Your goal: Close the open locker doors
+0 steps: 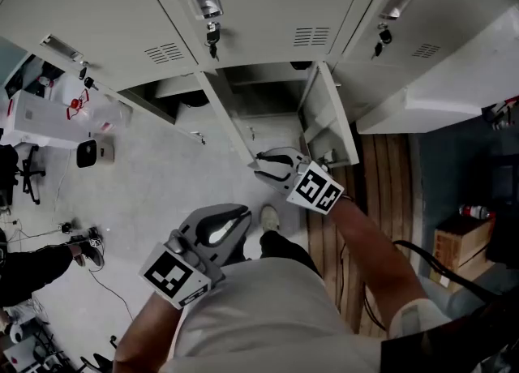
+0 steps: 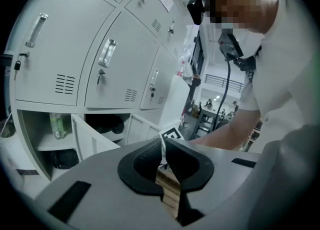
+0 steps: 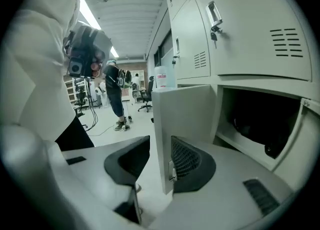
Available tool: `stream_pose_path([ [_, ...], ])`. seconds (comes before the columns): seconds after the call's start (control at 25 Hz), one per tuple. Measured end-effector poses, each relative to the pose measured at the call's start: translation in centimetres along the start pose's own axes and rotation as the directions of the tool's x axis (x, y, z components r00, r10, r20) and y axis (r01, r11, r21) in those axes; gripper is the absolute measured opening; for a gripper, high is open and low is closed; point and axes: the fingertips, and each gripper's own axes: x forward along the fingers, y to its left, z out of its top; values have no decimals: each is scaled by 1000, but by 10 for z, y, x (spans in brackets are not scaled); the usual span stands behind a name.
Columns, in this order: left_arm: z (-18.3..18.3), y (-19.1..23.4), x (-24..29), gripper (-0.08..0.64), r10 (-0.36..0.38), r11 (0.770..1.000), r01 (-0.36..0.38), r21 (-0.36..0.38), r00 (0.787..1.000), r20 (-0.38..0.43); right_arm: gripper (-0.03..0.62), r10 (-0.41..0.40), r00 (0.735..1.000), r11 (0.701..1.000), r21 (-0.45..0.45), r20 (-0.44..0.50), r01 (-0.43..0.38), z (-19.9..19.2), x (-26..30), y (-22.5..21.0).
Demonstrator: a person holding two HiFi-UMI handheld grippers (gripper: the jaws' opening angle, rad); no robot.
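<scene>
Toward twelve o'clock in the head view stands a bank of grey lockers point(image 1: 268, 6), its upper doors closed with keys point(image 1: 212, 39) hanging in the locks and its lower row open. Among the lower doors swung out are a middle door point(image 1: 229, 124), seen edge-on, and a right-hand door point(image 1: 328, 116) at three o'clock of it, showing its inner face. The right gripper point(image 1: 261, 162) sits at the middle door's free edge, at that door's five o'clock end. In the right gripper view its jaws are apart with the door's edge upright between them. The right pad point(image 3: 187, 159) lies against the door by a small metal fitting point(image 3: 173, 171), and the left pad point(image 3: 132, 159) stands clear of it. The left gripper point(image 1: 242, 216), at seven o'clock of the right one and apart from the lockers, has its jaws together with nothing between them. At nine o'clock in the left gripper view, a bottle point(image 2: 56, 125) stands on a shelf in an open compartment. A shoe point(image 1: 268, 218) rests on the pale floor point(image 1: 154, 193) just beside the left gripper.
</scene>
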Motion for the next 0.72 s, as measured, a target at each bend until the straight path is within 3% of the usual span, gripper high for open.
stream_pose_path([
  [0.48,-7,12,-1,31,44,999,-45,-28,999,-27,117,118,984,993,2,-133,-119,-47,33,-11],
  [0.72,-9,17,5,32,46,998,-47,-41,998,-33,117,134,971,990,-19,-199,-141,-72,48,-16],
])
